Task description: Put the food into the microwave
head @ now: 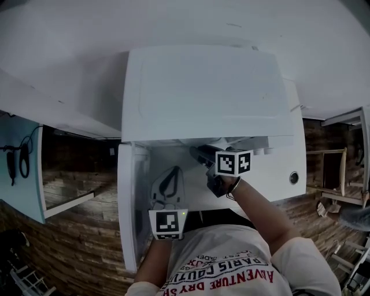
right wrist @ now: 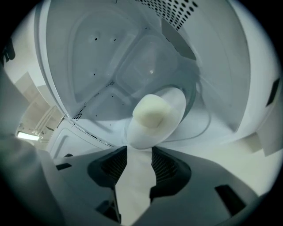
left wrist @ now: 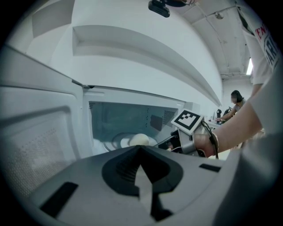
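The white microwave [head: 202,92] stands with its door [head: 128,196] swung open to the left. Inside, a pale round bun [right wrist: 152,110] rests on a white plate [right wrist: 177,99] over the glass turntable [right wrist: 201,128]. My right gripper [right wrist: 139,152] reaches into the cavity with its jaws open, and the plate's near rim lies just at the fingertips, unpressed. The left gripper view shows the bun [left wrist: 139,140] and the right gripper's marker cube [left wrist: 190,120] at the opening. My left gripper [left wrist: 141,150] hangs in front of the opening beside the door, shut, with nothing between its jaws.
The microwave's walls close in around the right gripper, with vent holes [right wrist: 177,11] on one wall. A blue cabinet [head: 23,167] stands at the left and a wooden chair [head: 332,173] at the right. A person [left wrist: 236,103] sits far in the background.
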